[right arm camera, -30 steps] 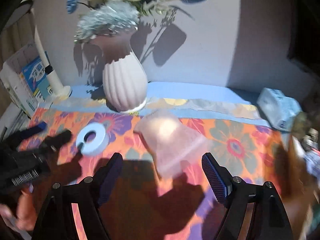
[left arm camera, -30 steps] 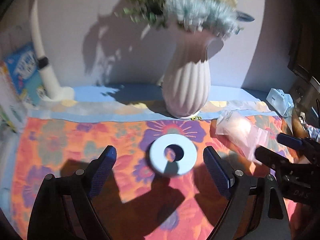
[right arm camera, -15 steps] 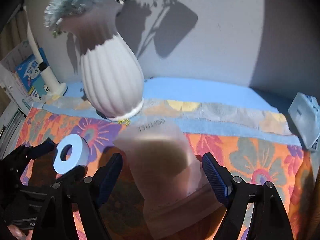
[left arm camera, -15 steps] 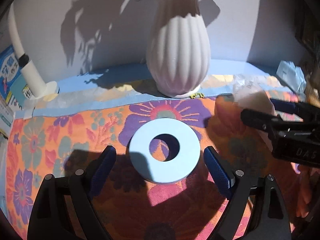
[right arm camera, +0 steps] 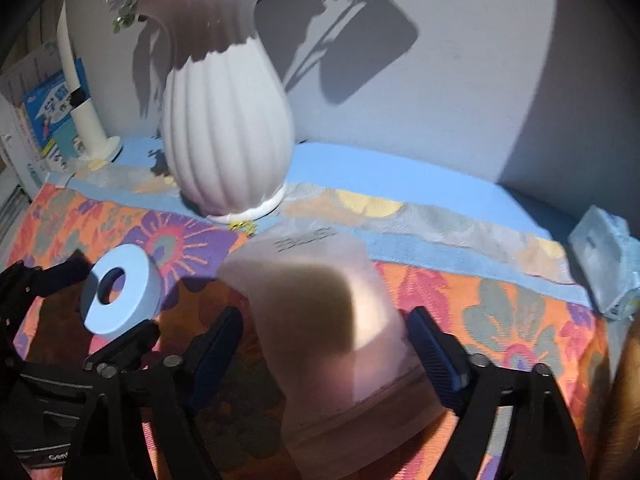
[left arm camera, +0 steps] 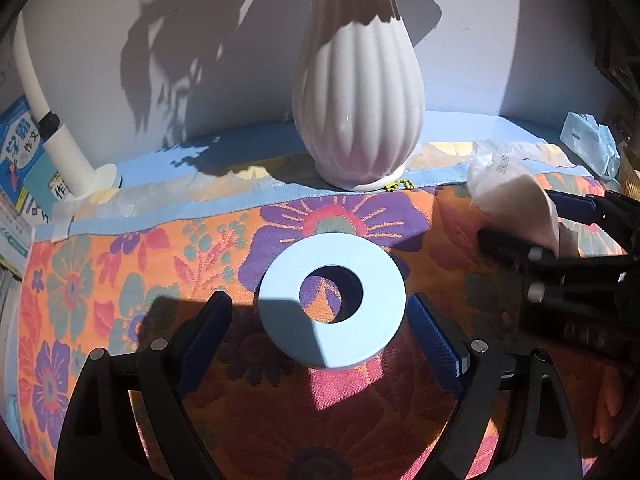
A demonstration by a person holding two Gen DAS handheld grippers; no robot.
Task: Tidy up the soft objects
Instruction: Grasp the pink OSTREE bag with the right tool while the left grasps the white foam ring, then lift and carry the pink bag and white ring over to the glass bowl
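A pale blue foam ring [left arm camera: 331, 298] lies flat on the flowered cloth [left arm camera: 120, 272]. My left gripper [left arm camera: 320, 332] is open, with one finger on each side of the ring's near half. The ring also shows in the right wrist view [right arm camera: 120, 298]. A soft pink pouch in clear plastic [right arm camera: 332, 320] lies on the cloth between the open fingers of my right gripper [right arm camera: 326, 340]. In the left wrist view the pouch [left arm camera: 516, 200] sits at the far right with the right gripper [left arm camera: 560, 236] around it.
A white ribbed vase [left arm camera: 358, 112] with flowers stands at the back by the wall, just behind the ring and pouch. A white lamp post [left arm camera: 52, 128] and books [left arm camera: 20, 152] stand at the back left. A blue plastic packet [right arm camera: 604, 256] lies at the right edge.
Both grippers have moved forward and down. The ring now lies between the left fingers, and the pouch between the right fingers. Both stay open.
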